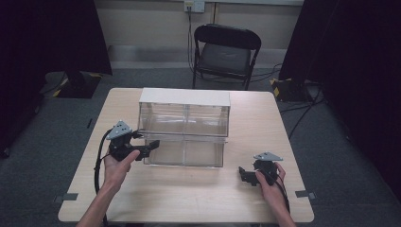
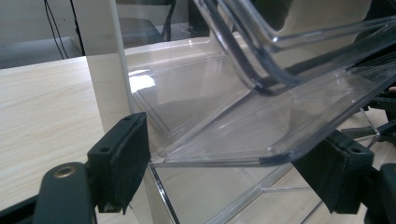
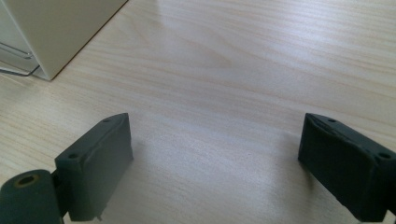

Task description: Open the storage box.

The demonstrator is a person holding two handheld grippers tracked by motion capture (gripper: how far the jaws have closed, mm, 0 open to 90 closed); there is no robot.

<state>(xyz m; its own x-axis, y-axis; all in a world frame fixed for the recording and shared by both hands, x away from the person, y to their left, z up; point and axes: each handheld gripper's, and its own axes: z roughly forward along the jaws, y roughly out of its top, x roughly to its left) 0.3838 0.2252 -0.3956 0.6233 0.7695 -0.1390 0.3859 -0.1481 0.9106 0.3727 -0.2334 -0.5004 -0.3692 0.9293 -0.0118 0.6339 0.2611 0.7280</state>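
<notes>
- Left gripper (image 1: 150, 145) is up at the front left corner of the clear drawer unit (image 1: 184, 126), on the left half of the table (image 1: 189, 198).
- In the left gripper view its jaws are spread wide, one on each side of a clear drawer (image 2: 243, 116) that tilts down and out of the unit; neither jaw presses on it.
- The unit has a white top and sits mid-table, nearer the far edge, with four clear compartments in two rows.
- Right gripper (image 1: 243, 175) rests low on the table, right of the unit and well apart from it.
- In the right gripper view its jaws stand wide apart over bare wood, holding nothing; the unit's white side wall (image 3: 56, 32) is at the upper left.
- A black chair (image 1: 226, 52) stands behind the table.
</notes>
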